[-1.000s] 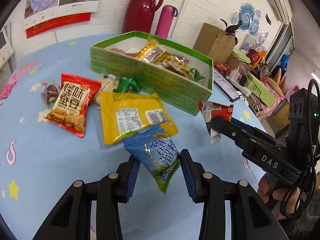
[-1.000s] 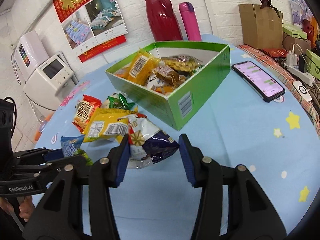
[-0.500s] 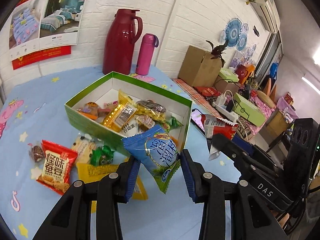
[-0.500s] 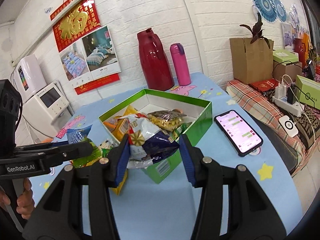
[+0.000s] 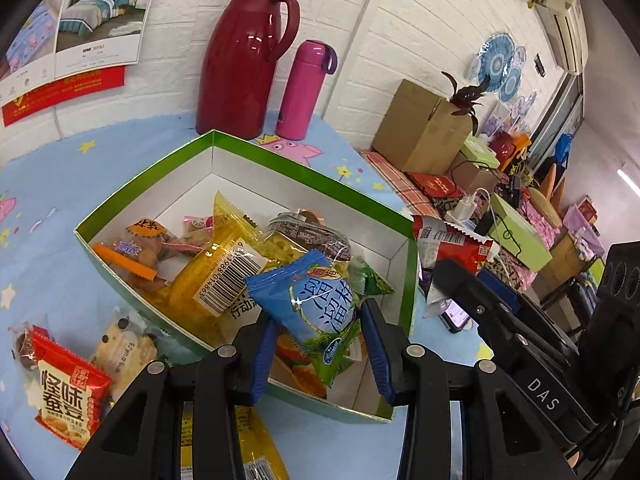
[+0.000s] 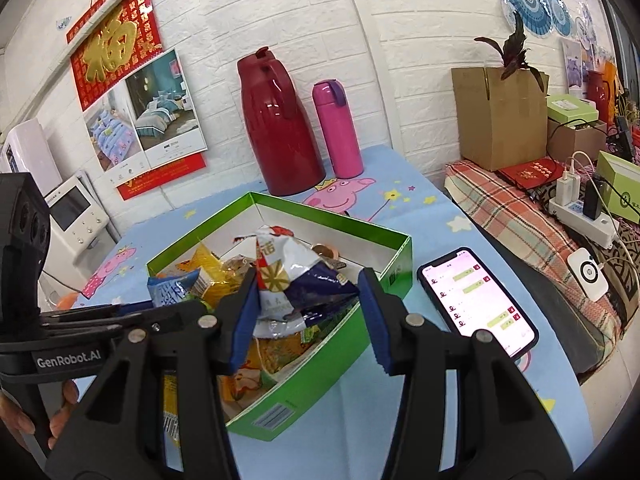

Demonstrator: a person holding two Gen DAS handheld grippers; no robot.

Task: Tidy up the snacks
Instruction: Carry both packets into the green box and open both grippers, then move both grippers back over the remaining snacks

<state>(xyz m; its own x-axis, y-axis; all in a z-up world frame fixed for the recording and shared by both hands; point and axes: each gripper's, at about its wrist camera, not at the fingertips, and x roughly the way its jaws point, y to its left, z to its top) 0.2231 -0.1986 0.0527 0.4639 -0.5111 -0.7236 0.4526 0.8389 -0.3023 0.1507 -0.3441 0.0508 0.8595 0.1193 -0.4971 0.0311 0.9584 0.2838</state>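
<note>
I have a packet in each gripper and both hang over the green box, so I judge this to be the drop-off step of the sorting. My left gripper is clamped on the blue snack packet, its blue pads pressed into the lower end of the wrapper while the packet's upper end leans out over the near corner of the box. My right gripper is closed around a crumpled white and navy snack bag, held above the box interior; in the left wrist view the same bag shows its red side at the tip of that tool, just beyond the box's right wall. The box already holds a heap: a yellow barcoded packet, a dark-wrapped snack and some orange-wrapped pieces toward the far left. Outside it, on the blue tablecloth, a red bean snack packet and a pale cookie packet lie near the left wall, and another yellow packet sits under my left tool. Next I would spread each pair of jaws in turn, checking that each packet is inside the rim before letting go. The blue one sits close to the near wall, so I would nudge it forward first. The smartphone lies just right of the box, and I would keep the right tool off it.
</note>
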